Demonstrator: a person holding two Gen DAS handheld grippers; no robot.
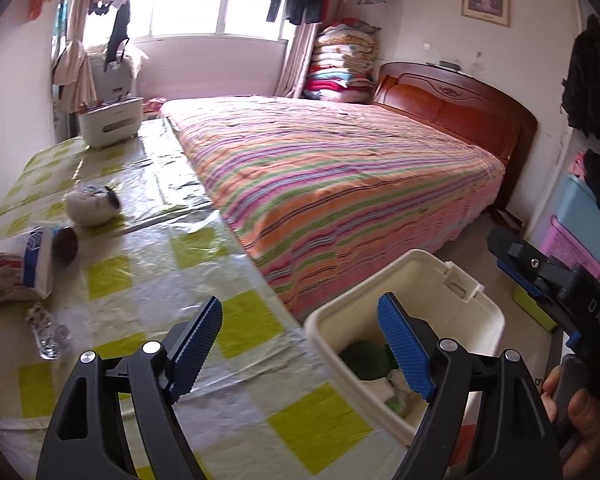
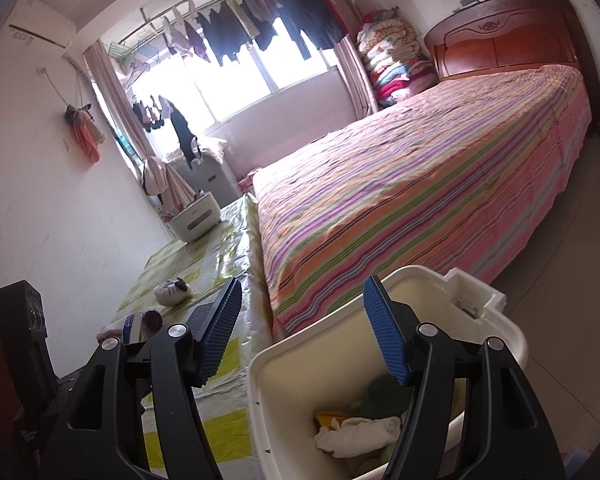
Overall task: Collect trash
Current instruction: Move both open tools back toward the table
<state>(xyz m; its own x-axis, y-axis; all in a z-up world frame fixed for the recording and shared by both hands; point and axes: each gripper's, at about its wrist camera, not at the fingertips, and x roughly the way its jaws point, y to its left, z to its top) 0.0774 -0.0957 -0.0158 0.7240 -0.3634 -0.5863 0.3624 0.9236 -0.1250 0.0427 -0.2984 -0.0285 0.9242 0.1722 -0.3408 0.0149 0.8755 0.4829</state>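
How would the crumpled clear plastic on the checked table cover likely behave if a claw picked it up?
The crumpled clear plastic looks thin and creased, so it is probably very light and floppy and would collapse between the pads. Its glossy surface suggests it may slip. Lying flat on the shiny table cover, it seems unlikely to roll.

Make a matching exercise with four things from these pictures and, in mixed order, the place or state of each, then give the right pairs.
Things:
1. left gripper
2. crumpled white tissue
3. white tissue pack
4. clear plastic wrapper

Places or states:
A. inside the cream bin
B. open, holding nothing
C. on the checked table cover, nearest the camera
D. beside a dark round thing

Pairs: 1-B, 2-A, 3-D, 4-C
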